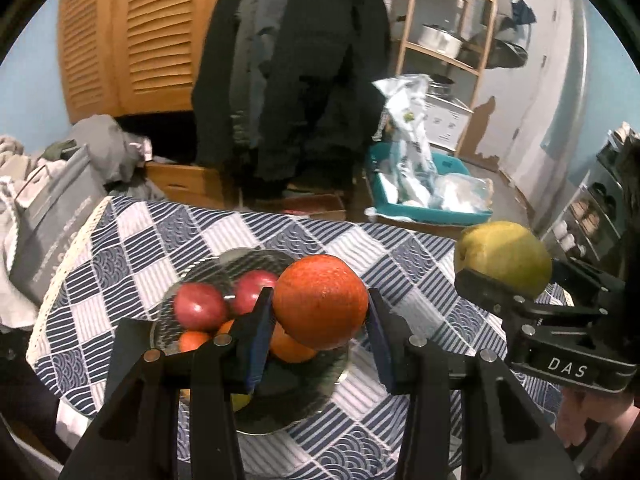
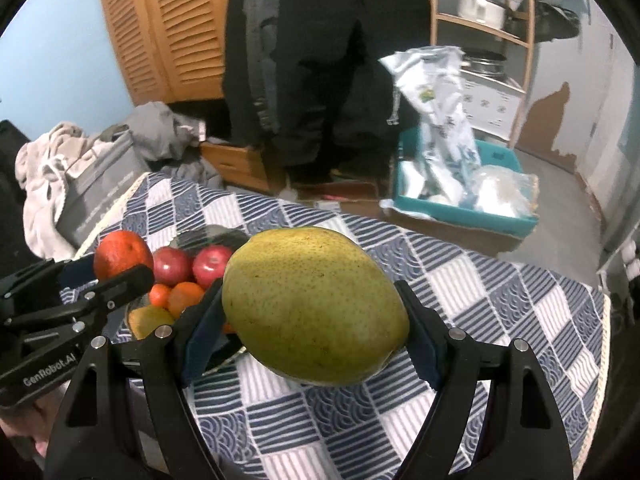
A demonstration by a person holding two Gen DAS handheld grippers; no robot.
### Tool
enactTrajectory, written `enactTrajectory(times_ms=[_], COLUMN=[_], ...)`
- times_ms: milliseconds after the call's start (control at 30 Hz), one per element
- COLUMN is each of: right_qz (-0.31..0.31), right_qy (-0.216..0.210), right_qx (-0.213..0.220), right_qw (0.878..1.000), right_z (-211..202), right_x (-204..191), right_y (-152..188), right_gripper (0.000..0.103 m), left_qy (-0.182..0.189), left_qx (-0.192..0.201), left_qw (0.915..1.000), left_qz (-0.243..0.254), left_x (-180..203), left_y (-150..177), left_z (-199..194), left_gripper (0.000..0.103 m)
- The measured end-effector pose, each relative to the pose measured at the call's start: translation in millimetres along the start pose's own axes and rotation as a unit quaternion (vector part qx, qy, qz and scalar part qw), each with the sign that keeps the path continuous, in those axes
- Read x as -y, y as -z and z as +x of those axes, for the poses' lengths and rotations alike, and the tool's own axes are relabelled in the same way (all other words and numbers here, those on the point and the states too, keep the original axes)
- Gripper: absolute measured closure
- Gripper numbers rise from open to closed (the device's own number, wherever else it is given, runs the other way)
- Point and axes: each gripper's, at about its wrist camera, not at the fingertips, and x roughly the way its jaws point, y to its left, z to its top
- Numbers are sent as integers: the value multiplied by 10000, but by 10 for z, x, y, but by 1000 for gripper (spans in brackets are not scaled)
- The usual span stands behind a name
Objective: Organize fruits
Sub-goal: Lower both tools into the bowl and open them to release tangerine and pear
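My left gripper (image 1: 320,316) is shut on an orange (image 1: 320,300) and holds it just above a glass plate (image 1: 200,280) on the checked cloth. The plate holds two red apples (image 1: 198,306), small oranges (image 1: 192,340) and a yellow-green fruit (image 2: 148,320). My right gripper (image 2: 316,320) is shut on a big green-yellow pear (image 2: 314,306), held above the table to the right of the plate. The pear also shows in the left wrist view (image 1: 502,258), and the held orange in the right wrist view (image 2: 122,254).
The table carries a blue-and-white checked cloth (image 1: 400,264). Behind it are a teal bin (image 1: 424,200) with plastic bags, wooden louvred doors (image 1: 128,32), hanging dark coats (image 1: 296,60), a wooden shelf rack (image 1: 448,40) and a grey box (image 1: 52,224) with clothes at the left.
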Motion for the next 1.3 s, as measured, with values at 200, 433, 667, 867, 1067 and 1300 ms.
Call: enactTrajectory(times_ms=[200, 433, 667, 867, 1067, 1300], right_qz=[-76, -237, -506, -638, -674, -701], right_qy=[-221, -469, -630, -766, -935, -1005], right_qx=[-161, -529, -931, -1250, -1477, -1675], right_qw=[9996, 9972, 9924, 9871, 9823, 9782], right_z=[227, 583, 921, 1162, 1295, 1378], right_x=[-224, -484, -767, -934, -1036, -1056], right_y=[-41, 56, 231, 387, 467, 530], right_gripper=[22, 22, 22, 22, 22, 21], left_qy=[-174, -366, -559, -660, -643, -586], left_qx=[-83, -248, -546, -672, -779, -879], left_qw=[9995, 9979, 9953, 9932, 9917, 9911], left_qz=[-269, -472, -577, -687, -789, -812], left_x=[-341, -591, -801, -934, -1011, -1016], left_y=[7, 95, 230, 290, 333, 342], left_z=[39, 144, 327, 415, 488, 560], left_gripper=[58, 58, 58, 58, 58, 57])
